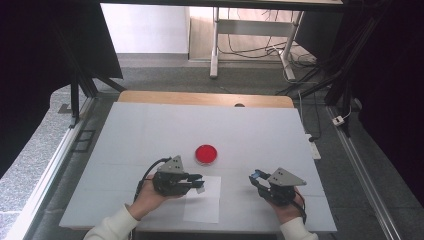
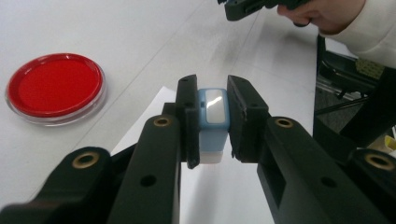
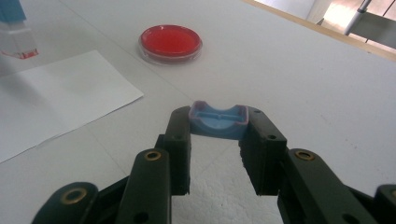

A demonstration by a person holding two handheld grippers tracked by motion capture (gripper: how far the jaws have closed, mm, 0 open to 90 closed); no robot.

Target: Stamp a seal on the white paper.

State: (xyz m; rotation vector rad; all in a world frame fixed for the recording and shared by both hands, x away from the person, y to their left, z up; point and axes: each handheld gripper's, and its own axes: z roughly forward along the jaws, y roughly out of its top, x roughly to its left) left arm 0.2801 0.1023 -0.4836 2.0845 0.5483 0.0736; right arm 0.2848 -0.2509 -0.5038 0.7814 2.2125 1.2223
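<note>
My left gripper [image 2: 212, 95] is shut on a small light-blue block [image 2: 213, 122] with a pale lower part, held over a white paper sheet [image 1: 204, 206]. Seen from the right gripper view, the block [image 3: 15, 33] has a red underside and hovers just above the paper [image 3: 60, 100]. My right gripper [image 3: 218, 117] is shut on a shallow blue cap [image 3: 218, 126], its hollow side up, above the bare table. From the high view, the left gripper [image 1: 198, 183] sits at the paper's top left and the right gripper [image 1: 256, 176] lies to the right of the sheet.
A round clear dish with red contents [image 1: 206, 154] rests on the white table [image 1: 150, 130] just beyond the paper; it also appears left of the left jaws [image 2: 55, 87]. The table's wooden far edge [image 1: 205, 98] and dark frame posts border the surface.
</note>
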